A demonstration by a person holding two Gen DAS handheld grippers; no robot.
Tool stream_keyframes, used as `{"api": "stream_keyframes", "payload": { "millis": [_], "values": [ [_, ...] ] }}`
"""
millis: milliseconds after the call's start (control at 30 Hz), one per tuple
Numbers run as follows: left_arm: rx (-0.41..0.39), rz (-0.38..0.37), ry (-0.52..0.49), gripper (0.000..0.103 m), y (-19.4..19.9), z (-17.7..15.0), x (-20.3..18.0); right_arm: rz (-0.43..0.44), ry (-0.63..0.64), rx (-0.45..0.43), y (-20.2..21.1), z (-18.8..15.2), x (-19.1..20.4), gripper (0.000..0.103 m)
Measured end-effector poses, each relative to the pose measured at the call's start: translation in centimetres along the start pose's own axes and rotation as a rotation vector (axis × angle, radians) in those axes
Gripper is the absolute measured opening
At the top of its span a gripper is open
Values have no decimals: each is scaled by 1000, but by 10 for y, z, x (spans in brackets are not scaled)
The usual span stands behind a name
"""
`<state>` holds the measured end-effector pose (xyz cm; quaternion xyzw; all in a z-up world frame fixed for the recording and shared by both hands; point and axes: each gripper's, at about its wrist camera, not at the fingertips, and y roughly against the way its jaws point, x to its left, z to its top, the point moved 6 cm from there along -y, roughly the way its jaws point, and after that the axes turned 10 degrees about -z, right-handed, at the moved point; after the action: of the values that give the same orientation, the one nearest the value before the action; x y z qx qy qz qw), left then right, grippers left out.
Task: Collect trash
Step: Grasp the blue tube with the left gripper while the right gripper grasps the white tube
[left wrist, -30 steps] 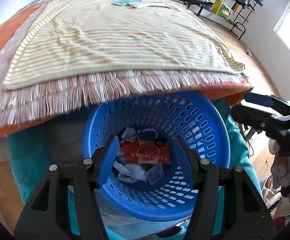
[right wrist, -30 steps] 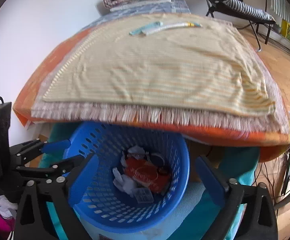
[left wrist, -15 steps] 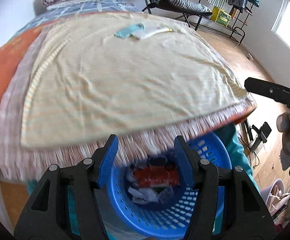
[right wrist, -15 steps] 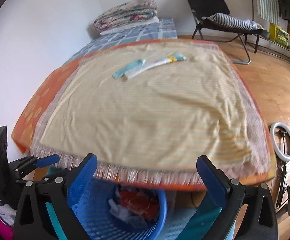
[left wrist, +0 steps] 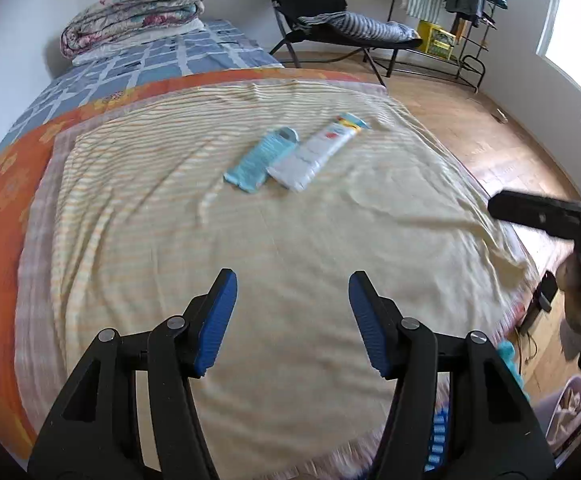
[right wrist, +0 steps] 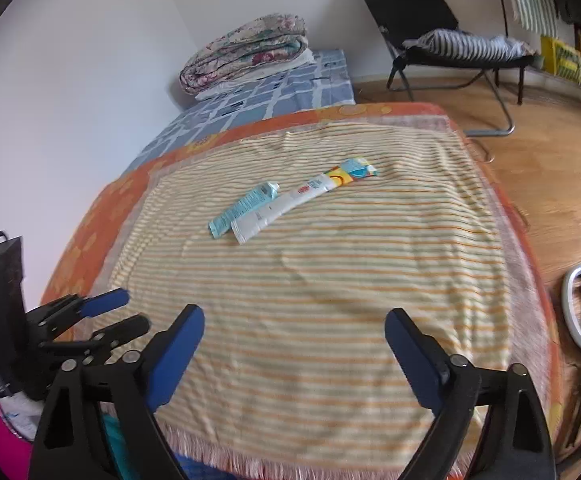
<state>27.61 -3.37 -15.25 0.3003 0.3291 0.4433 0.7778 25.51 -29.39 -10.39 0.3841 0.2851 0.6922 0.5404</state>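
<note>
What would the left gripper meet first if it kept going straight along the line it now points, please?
Most likely the bare striped blanket on the bed. The left gripper angles down at it with nothing between its open jaws. The light-blue packet and white tube lie farther up, apparently beyond that line, though depth is hard to judge.

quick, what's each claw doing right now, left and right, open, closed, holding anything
Left claw: open, nothing between the fingers, above the striped blanket.
Right claw: open and empty, jaws closing a little.
</note>
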Motion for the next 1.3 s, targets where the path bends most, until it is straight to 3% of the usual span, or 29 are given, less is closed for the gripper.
{"api": "stream_keyframes", "payload": {
  "millis": [167,300,500,833,1067,1133,1300],
  "values": [
    [17,-14,18,60,-34,37,20,47,-60,45,-36,20,-7,79],
    [27,8,-23,60,-60,64,31,78,-97,65,-62,37,-9,73],
    [54,12,-24,58,-95,89,50,96,-126,95,-104,59,-5,66],
    [88,-4,-41,46,-123,97,62,137,-197,121,-148,75,-4,56],
    [108,-4,-88,45,-131,94,54,170,-261,97,-158,91,-1,54],
    [114,0,-104,45,-133,95,52,161,-252,101,-163,94,2,44],
    [129,8,-132,45,-141,100,48,145,-258,114,-172,97,7,31]
  ]
}}
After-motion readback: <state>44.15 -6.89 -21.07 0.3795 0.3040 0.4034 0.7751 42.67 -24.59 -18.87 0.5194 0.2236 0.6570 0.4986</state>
